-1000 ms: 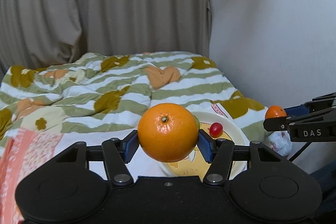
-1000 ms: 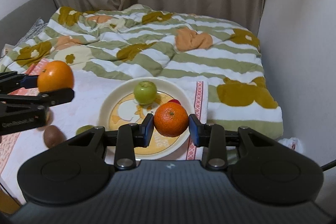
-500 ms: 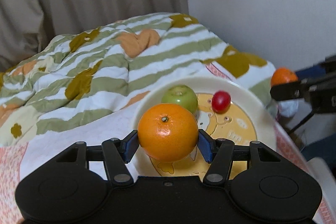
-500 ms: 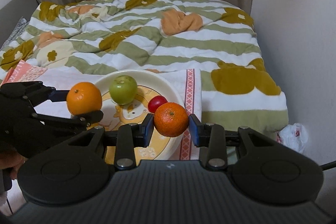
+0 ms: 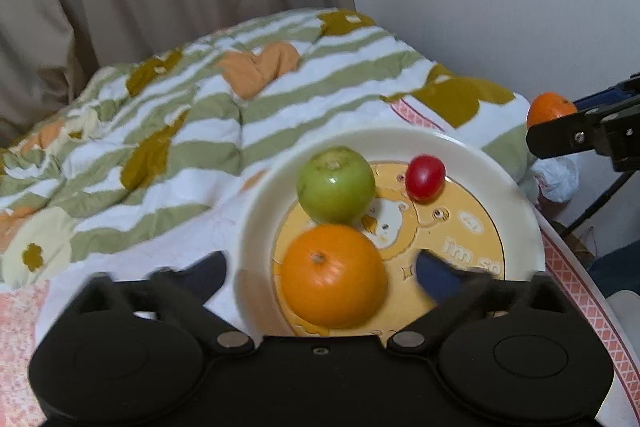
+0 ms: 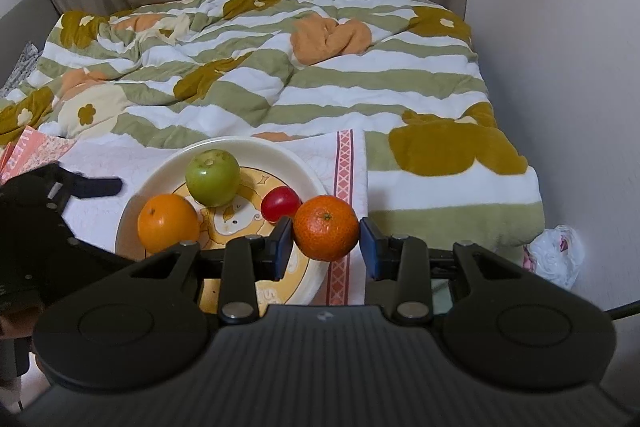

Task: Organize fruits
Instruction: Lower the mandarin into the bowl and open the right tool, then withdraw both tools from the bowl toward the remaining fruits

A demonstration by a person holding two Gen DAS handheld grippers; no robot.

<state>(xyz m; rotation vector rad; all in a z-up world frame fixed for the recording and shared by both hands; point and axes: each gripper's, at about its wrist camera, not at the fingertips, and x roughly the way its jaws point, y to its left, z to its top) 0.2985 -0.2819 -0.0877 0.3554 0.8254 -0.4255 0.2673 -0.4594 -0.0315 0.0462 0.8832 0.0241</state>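
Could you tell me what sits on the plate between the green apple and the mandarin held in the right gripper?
A small red tomato lies between the green apple and the mandarin in the right gripper, clearest in the right wrist view.

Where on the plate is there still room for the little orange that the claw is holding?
The plate is bare on its right half, below the red fruit and right of the big orange. The left side is crowded: green fruit and big orange sit close together. The right claw holds the small orange.

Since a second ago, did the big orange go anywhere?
Yes. The big orange went from up over the cloth down onto the plate, beside the green apple. The left tongs are opening and no longer touch it.
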